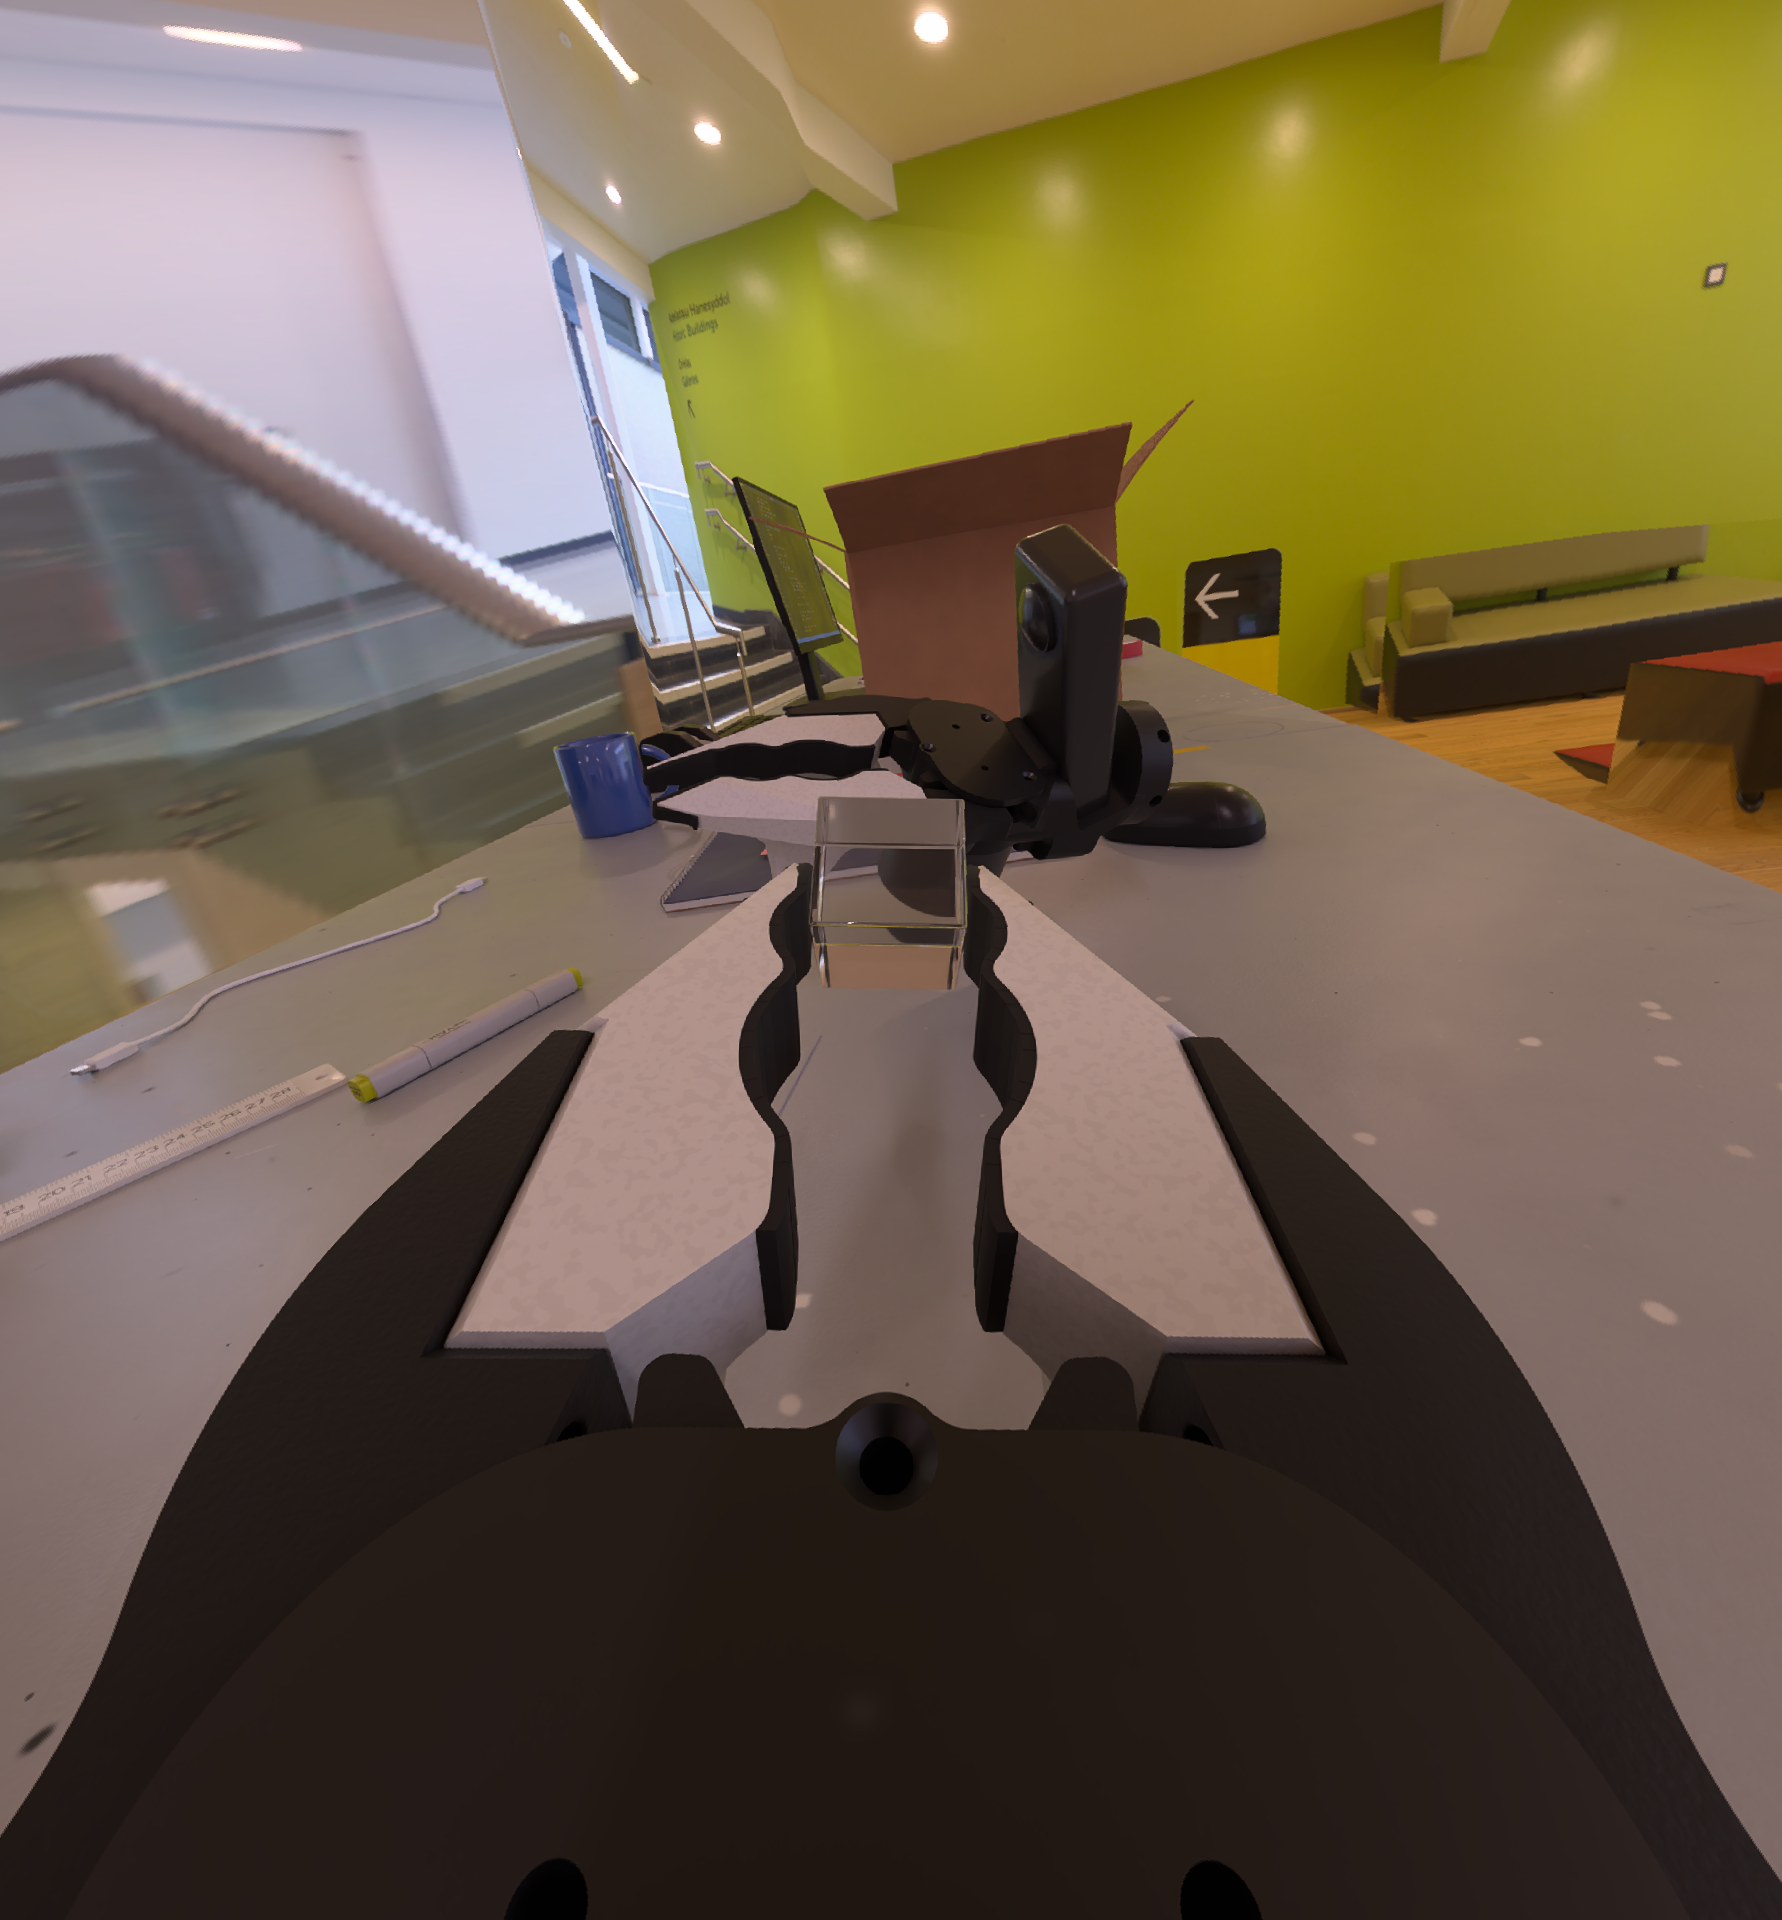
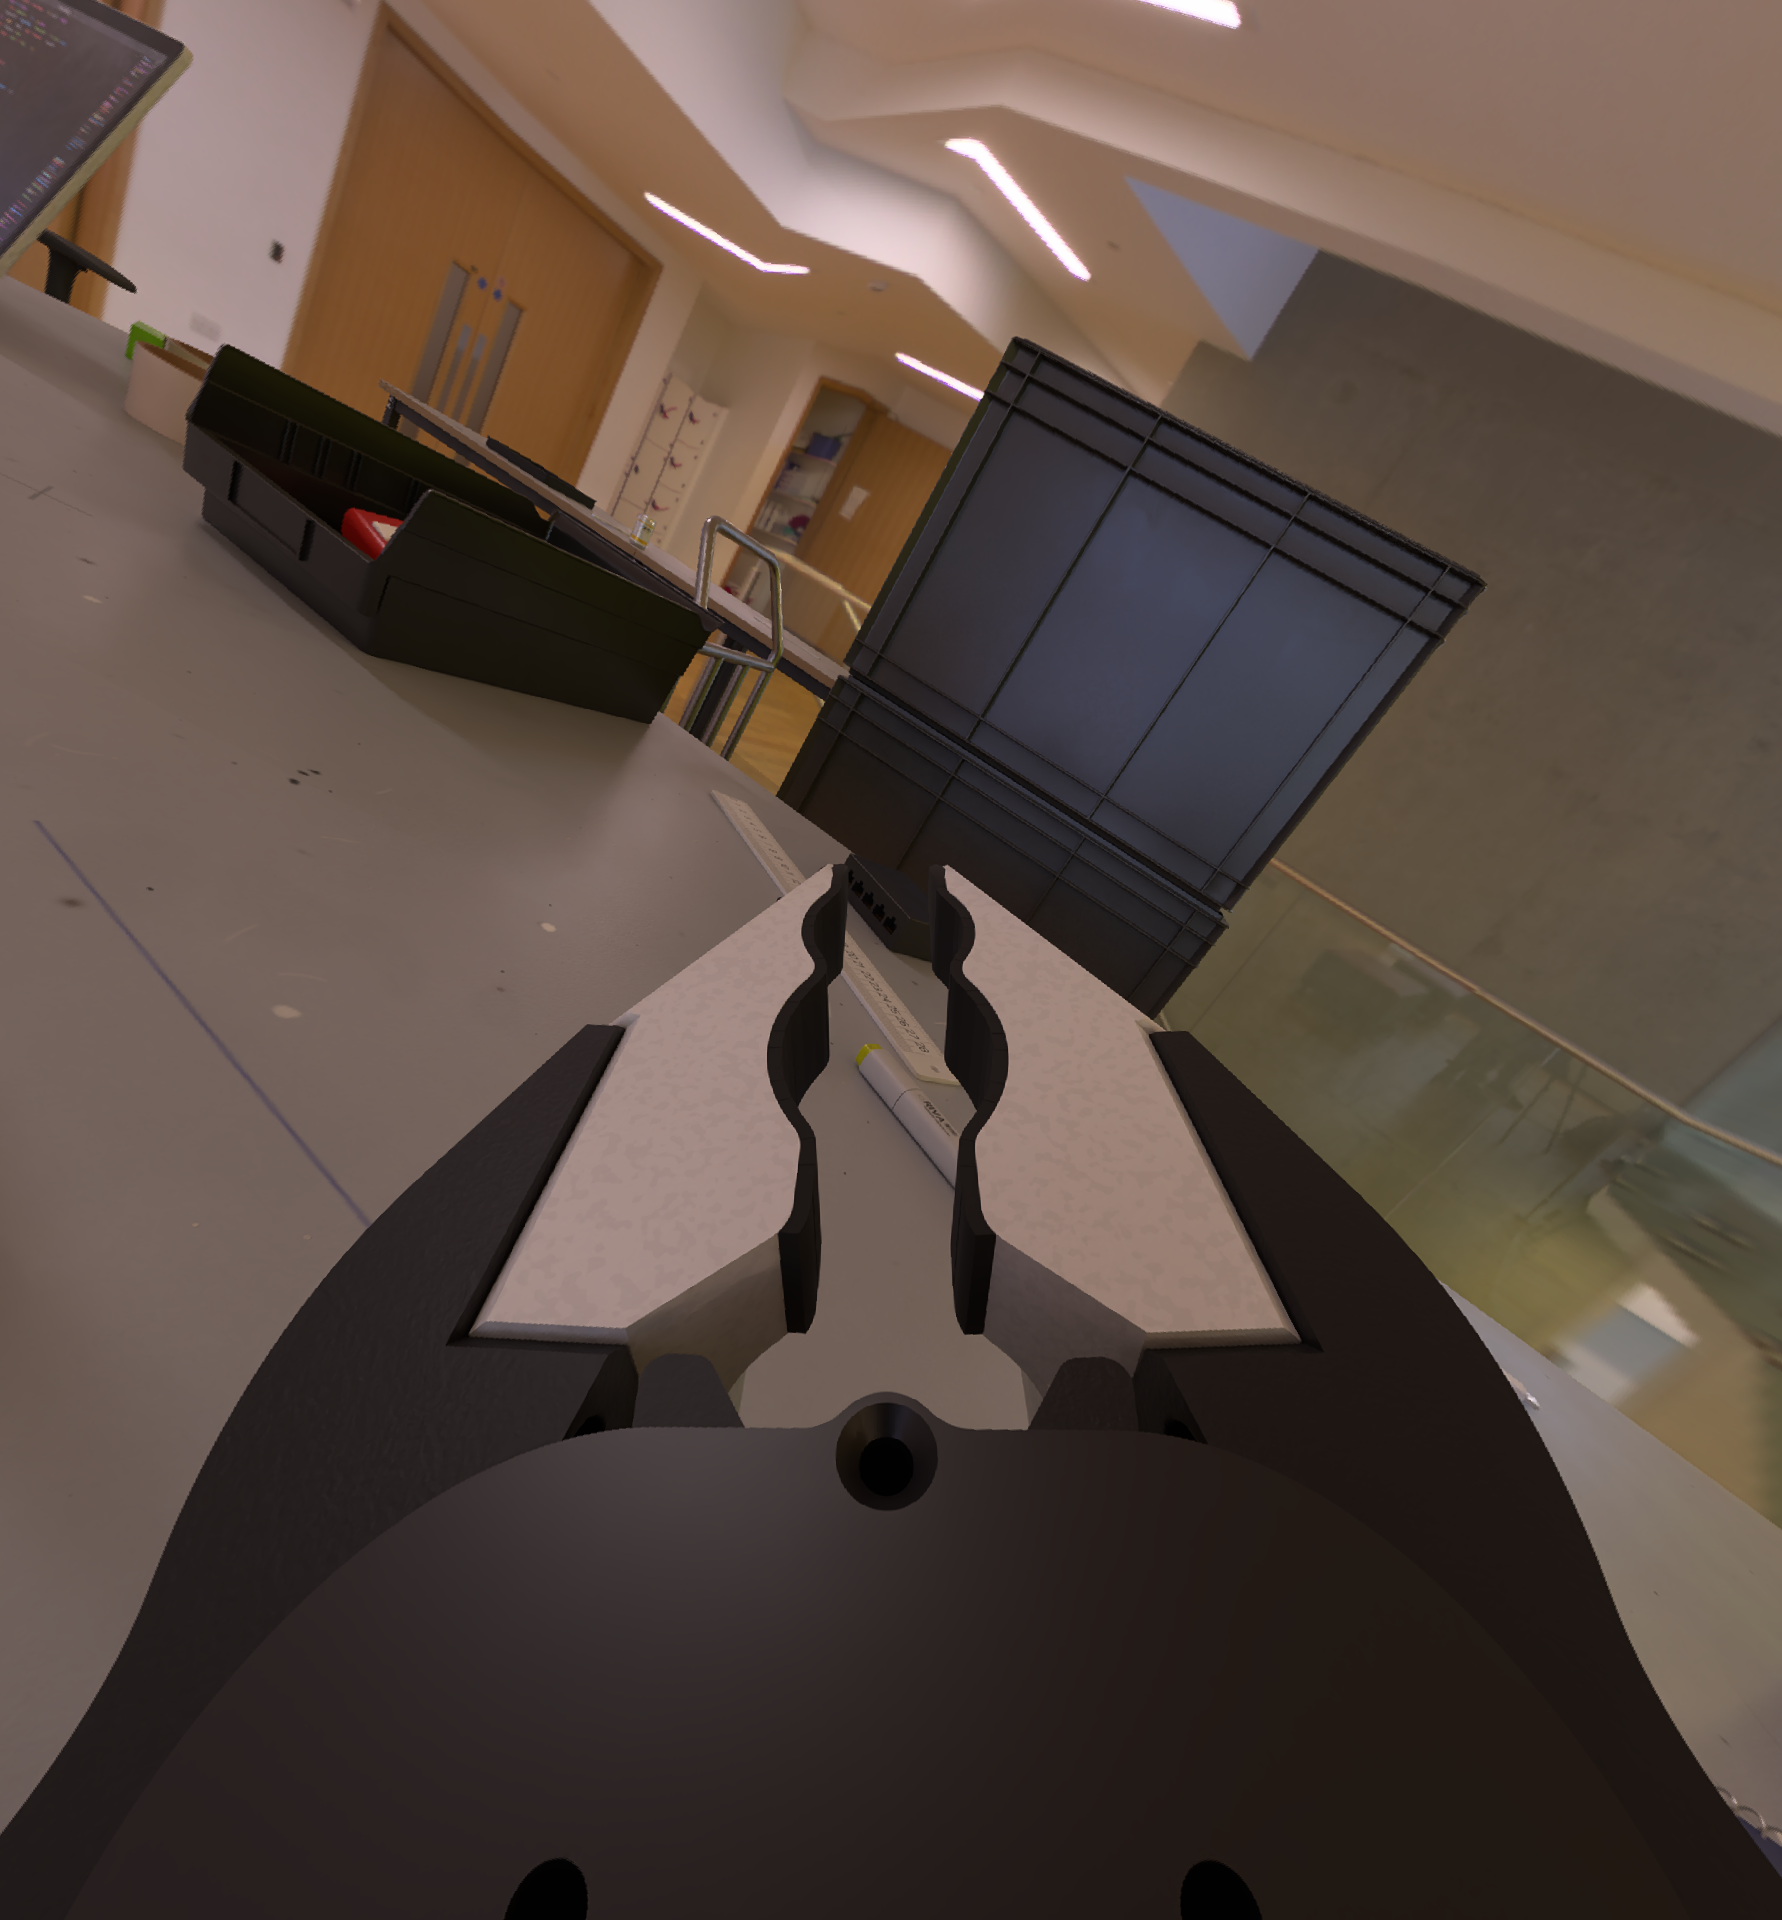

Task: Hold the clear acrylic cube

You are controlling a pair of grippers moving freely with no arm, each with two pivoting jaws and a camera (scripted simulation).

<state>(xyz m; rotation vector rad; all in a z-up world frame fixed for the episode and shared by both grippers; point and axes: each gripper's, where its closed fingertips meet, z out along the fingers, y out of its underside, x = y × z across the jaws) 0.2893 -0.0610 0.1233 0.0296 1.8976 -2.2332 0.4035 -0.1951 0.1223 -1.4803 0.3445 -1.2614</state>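
At the centre of the left wrist view, the left gripper has its jaws closed against both sides of the clear acrylic cube, gripping it at the fingertips above the grey table. In its own view the right gripper holds nothing, jaws slightly apart over a marker and ruler.
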